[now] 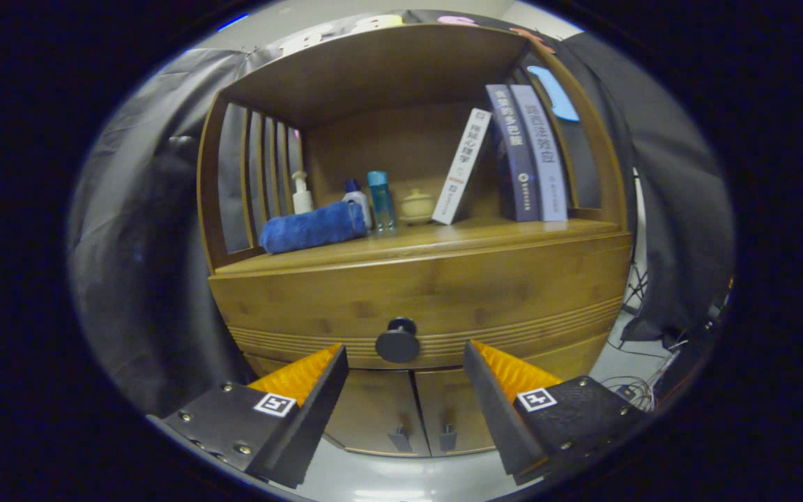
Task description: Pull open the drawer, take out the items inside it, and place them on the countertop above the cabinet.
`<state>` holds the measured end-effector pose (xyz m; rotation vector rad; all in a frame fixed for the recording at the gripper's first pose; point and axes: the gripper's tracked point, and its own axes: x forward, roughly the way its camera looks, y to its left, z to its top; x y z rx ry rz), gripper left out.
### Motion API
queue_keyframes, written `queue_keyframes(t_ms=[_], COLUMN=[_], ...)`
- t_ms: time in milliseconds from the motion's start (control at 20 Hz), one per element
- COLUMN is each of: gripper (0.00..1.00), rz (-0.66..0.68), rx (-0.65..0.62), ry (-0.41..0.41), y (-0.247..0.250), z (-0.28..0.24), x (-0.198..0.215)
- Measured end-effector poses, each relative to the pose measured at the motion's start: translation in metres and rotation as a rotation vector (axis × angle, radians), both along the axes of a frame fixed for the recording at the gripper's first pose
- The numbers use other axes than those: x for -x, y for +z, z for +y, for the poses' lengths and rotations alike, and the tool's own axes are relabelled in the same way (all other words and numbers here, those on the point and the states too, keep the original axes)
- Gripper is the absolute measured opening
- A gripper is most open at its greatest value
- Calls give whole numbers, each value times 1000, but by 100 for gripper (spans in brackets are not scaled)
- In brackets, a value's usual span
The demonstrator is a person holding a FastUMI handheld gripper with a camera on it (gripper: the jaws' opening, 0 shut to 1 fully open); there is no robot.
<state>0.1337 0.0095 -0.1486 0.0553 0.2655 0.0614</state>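
A wooden cabinet stands ahead of me, its drawer (429,293) closed flush under the countertop (443,240). The drawer's round dark knob (398,341) sits just ahead of my fingertips, in line with the gap between them. My gripper (405,357) is open, its two fingers spread wide to either side of the knob and not touching it. What lies inside the drawer is hidden.
On the countertop lie a rolled blue towel (312,226), a white pump bottle (302,195), two small bottles (380,201), a small lidded pot (416,207) and three books (523,157). A wooden hutch roofs the countertop. Two lower doors (412,411) with small handles sit under the drawer.
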Motion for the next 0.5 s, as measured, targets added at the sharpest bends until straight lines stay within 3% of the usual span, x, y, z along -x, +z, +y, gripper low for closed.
queue_keyframes(t_ms=[150,200,350,450,500], gripper=[100,100,53,54,46], rz=[31,26,16,20,22], rx=[10,43,39,55,45], ry=[20,-27,-26,-66,-71], y=[-15,-19,-20,-24,-27], z=[10,1,-1,-12,-10], x=[-15,-23,-25,-22,-29])
